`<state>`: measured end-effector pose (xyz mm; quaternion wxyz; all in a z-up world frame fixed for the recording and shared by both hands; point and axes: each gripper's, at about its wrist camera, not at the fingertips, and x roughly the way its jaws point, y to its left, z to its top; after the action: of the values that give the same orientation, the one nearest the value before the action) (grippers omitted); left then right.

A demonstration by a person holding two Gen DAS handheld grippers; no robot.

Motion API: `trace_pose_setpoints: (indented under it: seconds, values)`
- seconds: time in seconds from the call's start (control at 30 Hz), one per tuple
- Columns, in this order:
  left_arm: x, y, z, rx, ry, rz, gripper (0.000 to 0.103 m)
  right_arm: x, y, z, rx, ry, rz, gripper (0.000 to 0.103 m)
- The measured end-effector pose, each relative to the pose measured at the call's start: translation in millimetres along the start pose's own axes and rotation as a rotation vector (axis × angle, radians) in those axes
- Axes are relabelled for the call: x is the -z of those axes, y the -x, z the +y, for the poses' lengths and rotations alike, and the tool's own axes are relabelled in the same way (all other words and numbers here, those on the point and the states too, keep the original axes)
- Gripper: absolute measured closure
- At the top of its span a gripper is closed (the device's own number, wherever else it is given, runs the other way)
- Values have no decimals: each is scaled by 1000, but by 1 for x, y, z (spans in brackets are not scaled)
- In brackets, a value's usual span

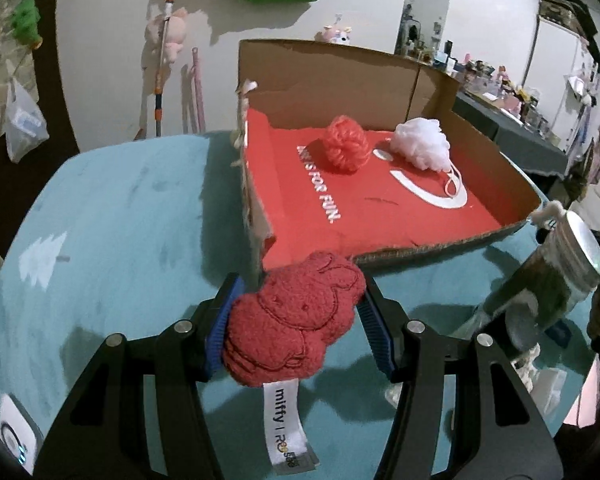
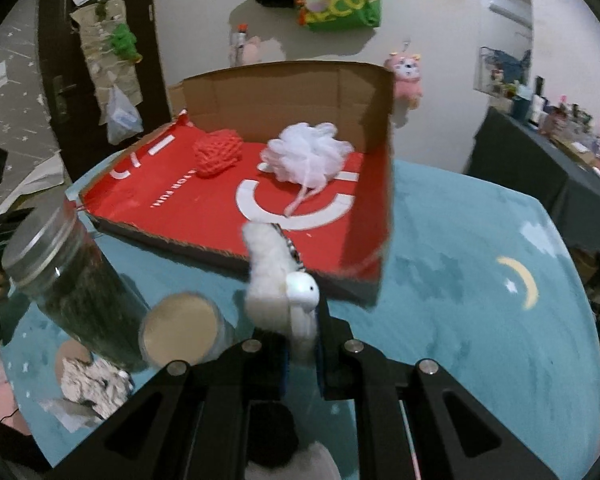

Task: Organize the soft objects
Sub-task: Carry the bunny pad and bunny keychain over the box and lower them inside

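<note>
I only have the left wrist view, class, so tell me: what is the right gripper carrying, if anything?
Observer: The right gripper is shut on a white fluffy toy, which sticks up toward the cardboard box.
Operator: What lies on the cloth right of the box?
Observer: A yellow crescent moon print on the teal cloth.
Operator: Anything beside the big jar?
Observer: A smaller beige-topped container sits beside the glass jar, on the side toward the gripper.
</note>
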<state>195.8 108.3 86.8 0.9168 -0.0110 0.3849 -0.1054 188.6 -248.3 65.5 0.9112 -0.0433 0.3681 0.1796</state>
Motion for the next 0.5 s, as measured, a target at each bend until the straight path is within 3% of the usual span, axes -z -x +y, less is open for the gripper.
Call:
trace_pose_setpoints:
  seconds: [0.17,0.5]
  values:
    - [-20,-2,-7,29,-38,-9,47,-23,-8,4,-47,47,12,92]
    - [-60,-37,-26,69,-111,33,47,-66,-38,6,-22,160,87,92]
